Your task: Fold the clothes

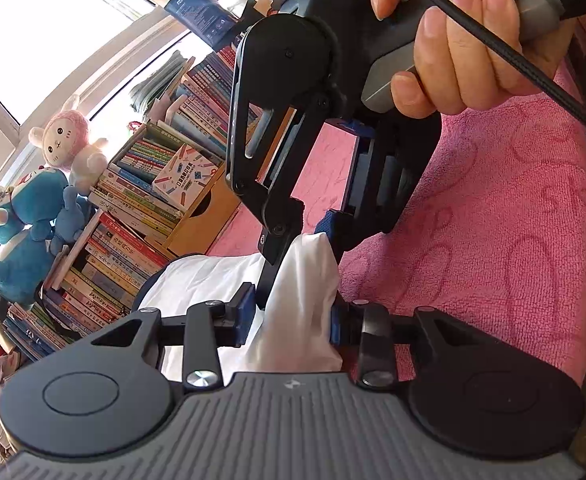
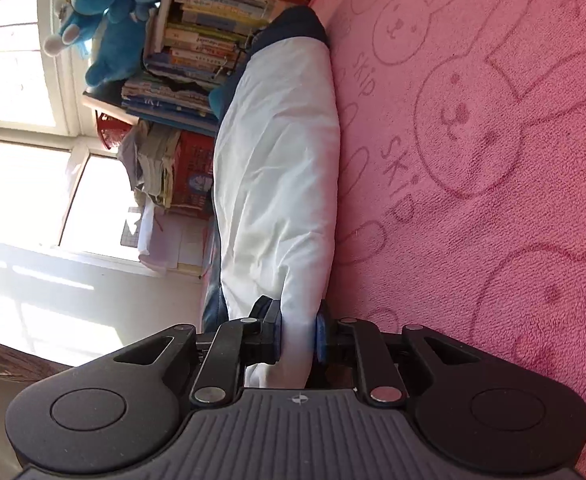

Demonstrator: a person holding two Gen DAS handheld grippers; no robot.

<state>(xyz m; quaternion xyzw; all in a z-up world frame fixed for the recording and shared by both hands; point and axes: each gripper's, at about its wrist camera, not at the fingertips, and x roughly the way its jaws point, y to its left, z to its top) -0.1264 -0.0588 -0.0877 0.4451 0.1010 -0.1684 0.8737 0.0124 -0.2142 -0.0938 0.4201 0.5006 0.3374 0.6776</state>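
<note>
A white garment (image 2: pixel 277 168) with a dark blue edge lies lifted over a pink bunny-print blanket (image 2: pixel 473 140). My right gripper (image 2: pixel 299 334) is shut on a fold of the white cloth. In the left wrist view my left gripper (image 1: pixel 289 320) is shut on a bunched corner of the same white garment (image 1: pixel 305 292). The right gripper (image 1: pixel 293 240), held by a hand (image 1: pixel 453 60), grips the cloth just beyond my left fingertips. The two grippers are close together on the fabric.
The pink blanket (image 1: pixel 493 220) fills the right side. Stacked books on wooden shelves (image 1: pixel 141 200) stand to the left with plush toys (image 1: pixel 25 216) beside a bright window. More books (image 2: pixel 197 40) and a red box (image 2: pixel 193 172) lie beyond the garment.
</note>
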